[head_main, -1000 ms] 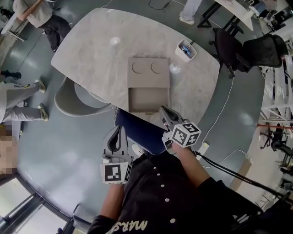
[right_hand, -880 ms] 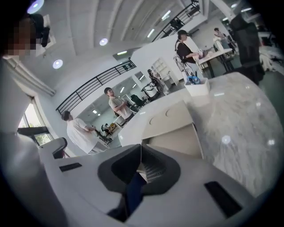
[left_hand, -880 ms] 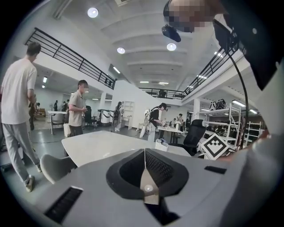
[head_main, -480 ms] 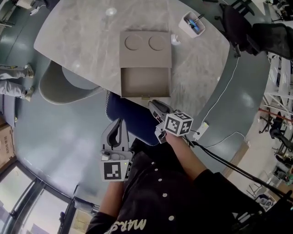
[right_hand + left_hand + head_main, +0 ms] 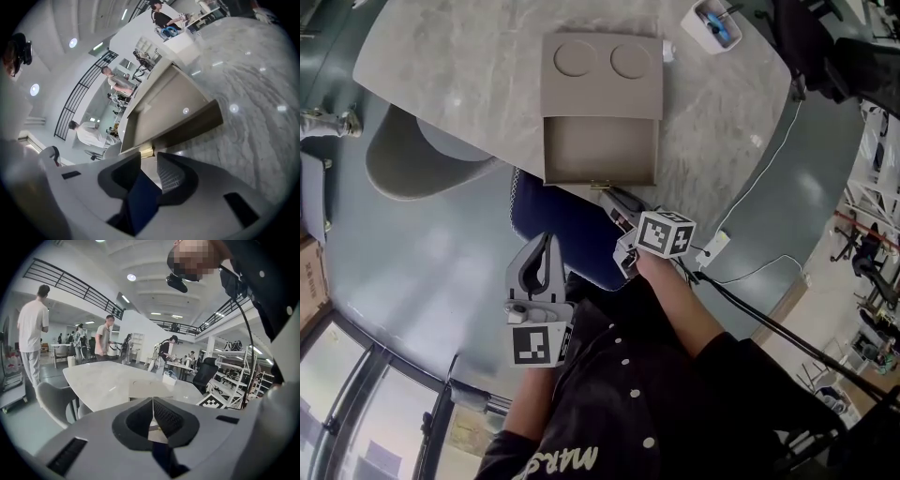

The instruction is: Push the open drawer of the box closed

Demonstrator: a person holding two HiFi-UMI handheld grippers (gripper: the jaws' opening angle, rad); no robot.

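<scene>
In the head view the beige rectangular box on the pale marble table has its open drawer facing the right gripper just beside it, in the left gripper view the left gripper is pressed together, empty and well back, and in the right gripper view the jaws, which have just been opening, stand wide and empty, with the drawer's small brass knob just ahead.

Bright even indoor light from round white ceiling lamps, small glare spots on the pale marble-look tabletop, heavy fisheye bending with black corners, right gripper soft up close.
</scene>
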